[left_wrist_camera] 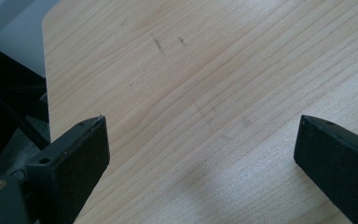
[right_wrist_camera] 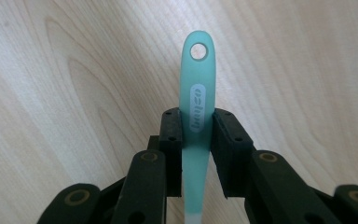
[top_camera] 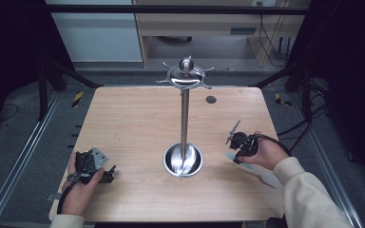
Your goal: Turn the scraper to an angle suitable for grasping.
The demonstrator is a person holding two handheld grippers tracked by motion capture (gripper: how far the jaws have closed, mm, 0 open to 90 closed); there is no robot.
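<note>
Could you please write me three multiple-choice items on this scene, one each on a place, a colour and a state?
1. Where does the metal stand rise?
A. near the table's middle
B. at its left edge
C. on the floor

2. What colour is the utensil handle?
A. red
B. translucent teal
C. black

3. How do the left gripper's jaws stand?
A. shut on a cup
B. shut on nothing
C. wide open over bare wood

Answers: 1 A, its round base sits centrally on the table. 2 B, the right gripper clamps a teal handle with a hanging hole. 3 C, wood grain shows between them.
</note>
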